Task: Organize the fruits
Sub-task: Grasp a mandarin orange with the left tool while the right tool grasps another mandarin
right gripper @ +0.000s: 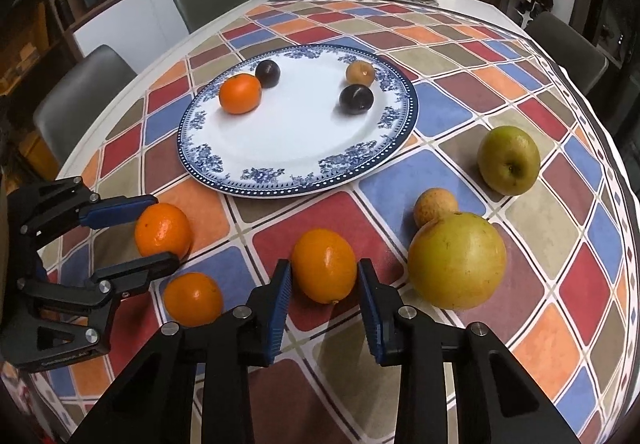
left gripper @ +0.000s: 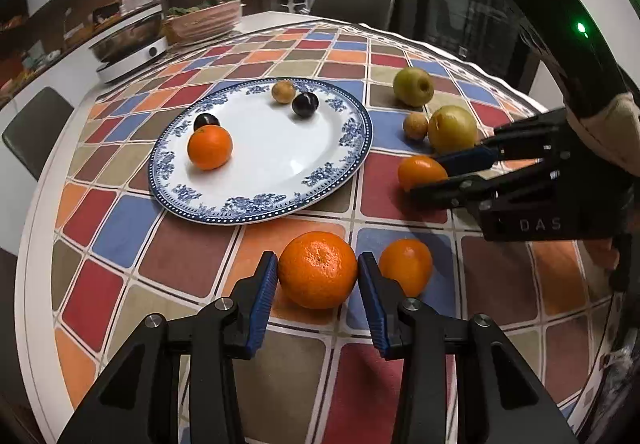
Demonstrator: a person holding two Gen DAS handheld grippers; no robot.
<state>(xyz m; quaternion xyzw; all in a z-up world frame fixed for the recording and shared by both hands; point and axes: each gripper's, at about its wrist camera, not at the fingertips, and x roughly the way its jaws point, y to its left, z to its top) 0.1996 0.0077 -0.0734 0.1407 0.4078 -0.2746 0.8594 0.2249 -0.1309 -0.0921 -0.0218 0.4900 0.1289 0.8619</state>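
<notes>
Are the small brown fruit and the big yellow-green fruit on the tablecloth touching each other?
Cannot tell. In the right wrist view the small brown fruit is partly hidden behind the big yellow-green fruit; in the left wrist view their outlines meet, but neither contact nor gap shows plainly.

Right tongs clamp an orange beside the plate.

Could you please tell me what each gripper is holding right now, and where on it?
The left gripper clamps a mandarin across its sides; the right gripper clamps another orange fruit likewise. Both fruits rest on the tablecloth.
</notes>
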